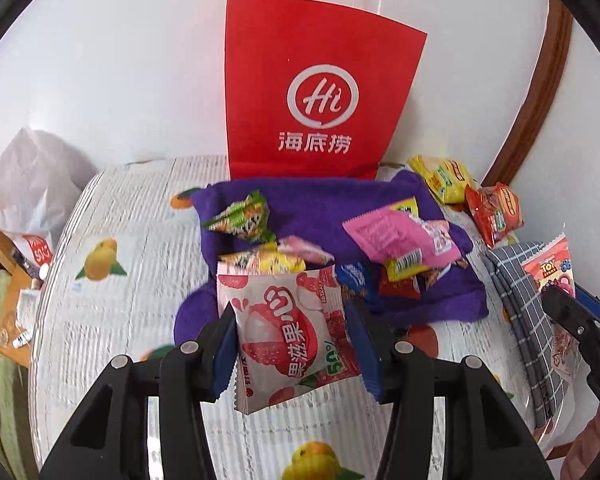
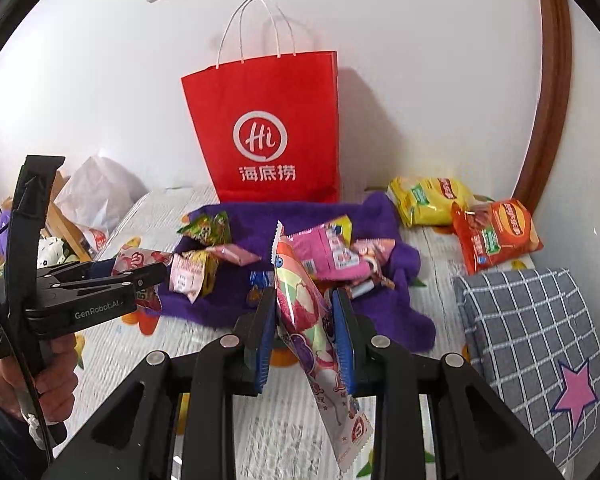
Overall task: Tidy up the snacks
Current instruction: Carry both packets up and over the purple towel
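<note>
My left gripper [image 1: 290, 344] is shut on a pink-and-white lychee jelly packet [image 1: 288, 332], held above the table in front of the purple cloth [image 1: 320, 208]. It also shows in the right wrist view [image 2: 140, 276]. My right gripper [image 2: 302, 340] is shut on a long Toy Story snack packet [image 2: 308, 320], which also shows in the left wrist view [image 1: 550, 268]. Several small snack packets [image 1: 400, 236] lie piled on the purple cloth. A red paper bag [image 1: 312, 88] stands upright behind the cloth.
A yellow chip bag [image 2: 424, 200] and a red chip bag [image 2: 496, 232] lie at the right back. A grey checked cloth [image 2: 532, 344] with a pink star lies at the right. A white plastic bag [image 1: 28, 184] sits off the table's left edge. The wall is close behind.
</note>
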{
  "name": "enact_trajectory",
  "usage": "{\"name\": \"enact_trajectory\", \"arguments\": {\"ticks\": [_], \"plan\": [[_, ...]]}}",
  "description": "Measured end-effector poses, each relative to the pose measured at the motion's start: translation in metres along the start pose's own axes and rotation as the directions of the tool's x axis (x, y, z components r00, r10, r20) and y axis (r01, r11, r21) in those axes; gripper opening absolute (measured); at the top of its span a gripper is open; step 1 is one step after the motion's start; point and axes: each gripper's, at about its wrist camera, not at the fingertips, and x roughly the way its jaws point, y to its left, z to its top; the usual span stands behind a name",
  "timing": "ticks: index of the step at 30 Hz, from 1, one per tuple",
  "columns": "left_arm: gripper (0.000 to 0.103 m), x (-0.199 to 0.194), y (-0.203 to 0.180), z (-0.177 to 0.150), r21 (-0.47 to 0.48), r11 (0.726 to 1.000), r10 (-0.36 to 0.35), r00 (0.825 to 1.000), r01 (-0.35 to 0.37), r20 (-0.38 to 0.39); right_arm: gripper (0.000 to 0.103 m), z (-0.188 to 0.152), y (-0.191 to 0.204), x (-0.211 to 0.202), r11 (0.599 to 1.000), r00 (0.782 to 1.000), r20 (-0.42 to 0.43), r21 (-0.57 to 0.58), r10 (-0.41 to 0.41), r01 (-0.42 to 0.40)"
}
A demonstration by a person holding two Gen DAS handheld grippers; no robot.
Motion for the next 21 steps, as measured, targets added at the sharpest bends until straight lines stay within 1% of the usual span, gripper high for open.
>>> {"name": "enact_trajectory", "arguments": {"ticks": [5, 12, 15, 21], "plan": [[0.049, 0.016, 0.004, 0.021, -0.011, 1.0, -0.016, 1.0, 0.016, 0.005, 0.028, 0.015, -0.003, 0.025, 1.0, 1.0, -0.008, 0.005, -0.003, 0.003], [0.049, 0.05, 0.008, 0.05, -0.031, 0.999, -0.042, 0.999, 0.042, -0.007, 0.028, 0.037, -0.006, 0.078, 1.0, 0.999, -0.04, 0.015, 0.021, -0.021], [0.049, 0.065, 0.009, 0.058, -0.034, 0.998, -0.048, 0.999, 0.047, -0.019, 0.028, 0.045, -0.006, 0.1, 0.998, 0.997, -0.057, 0.029, 0.055, -0.053], [0.049, 0.094, 0.013, 0.066, -0.032, 0.998, -0.05, 0.998, 0.048, -0.048, 0.028, 0.053, -0.001, 0.139, 0.997, 0.993, -0.088, 0.033, 0.074, -0.072]]}}
